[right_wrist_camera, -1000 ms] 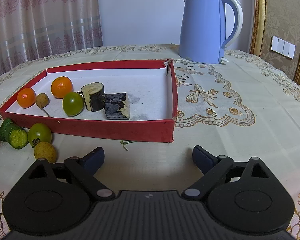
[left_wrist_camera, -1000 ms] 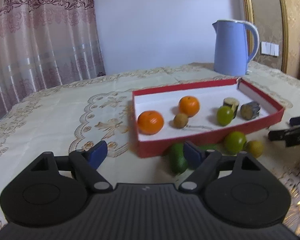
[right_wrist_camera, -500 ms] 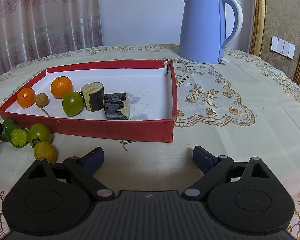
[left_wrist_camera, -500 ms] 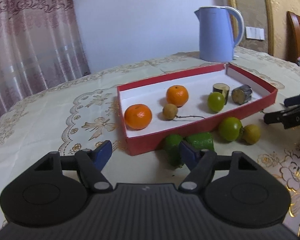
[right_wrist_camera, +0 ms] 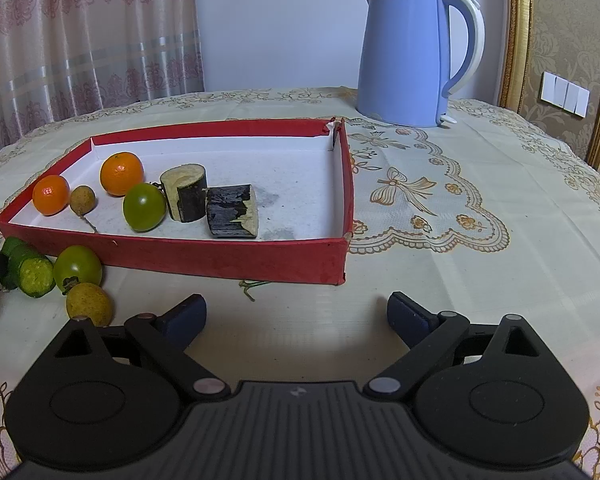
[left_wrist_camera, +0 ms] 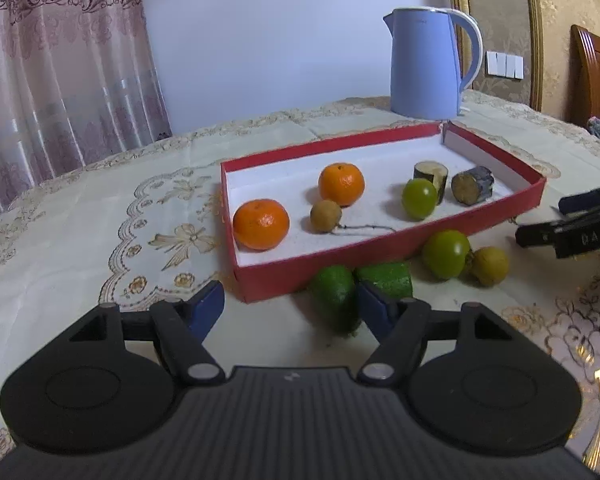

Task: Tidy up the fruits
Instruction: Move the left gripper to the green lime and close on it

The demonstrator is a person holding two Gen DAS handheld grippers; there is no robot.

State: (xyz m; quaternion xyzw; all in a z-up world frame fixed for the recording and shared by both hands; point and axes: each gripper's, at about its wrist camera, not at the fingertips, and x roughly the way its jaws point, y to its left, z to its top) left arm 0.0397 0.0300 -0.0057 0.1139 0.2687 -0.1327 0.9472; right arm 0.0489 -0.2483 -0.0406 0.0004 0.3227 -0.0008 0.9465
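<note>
While I worked the rig remotely, my left tongs (left_wrist_camera: 290, 306) stood wide open just above the tabletop (left_wrist_camera: 80, 232), gripping nothing; the right-hand pad (left_wrist_camera: 374, 306) sat against the rounded cucumber piece (left_wrist_camera: 334, 294), though I could not tell if they truly touched. A second cucumber chunk (left_wrist_camera: 388, 278), a green tomato (left_wrist_camera: 446, 254) and a longan (left_wrist_camera: 490, 266) lay outside the red tray (left_wrist_camera: 380, 248), close along its near wall. Inside it sat two oranges (left_wrist_camera: 261, 224), a longan, a green tomato and two dark cut logs (right_wrist_camera: 232, 216). My right tongs (right_wrist_camera: 296, 318) were spread wide and empty over bare cloth. The blue kettle (right_wrist_camera: 404, 56) carried faint lettering, seemingly "Midea".
</note>
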